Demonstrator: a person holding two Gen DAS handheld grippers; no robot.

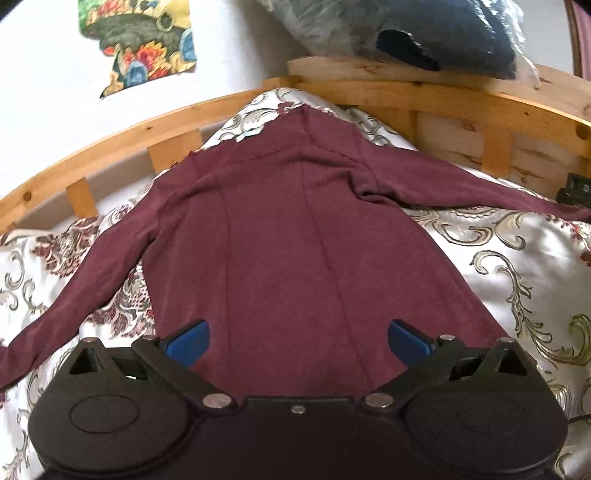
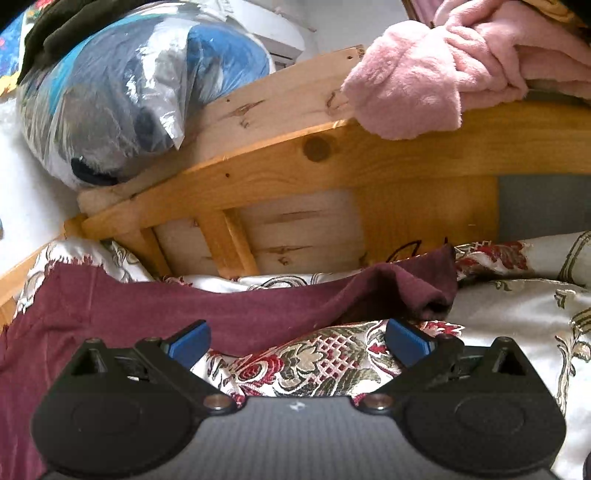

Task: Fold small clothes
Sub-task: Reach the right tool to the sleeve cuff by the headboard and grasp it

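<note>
A maroon long-sleeved top lies flat on the patterned bedspread, collar toward the wooden headboard, both sleeves spread out. My left gripper is open and empty, hovering over the top's lower hem. In the right wrist view the top's right sleeve stretches across, its cuff folded up at the right. My right gripper is open and empty, just in front of that sleeve, with the bedspread between its fingers.
A wooden slatted headboard runs behind the bed. A plastic-wrapped blue bundle rests on it. A pink fluffy garment hangs over its right part. A colourful cloth hangs on the white wall.
</note>
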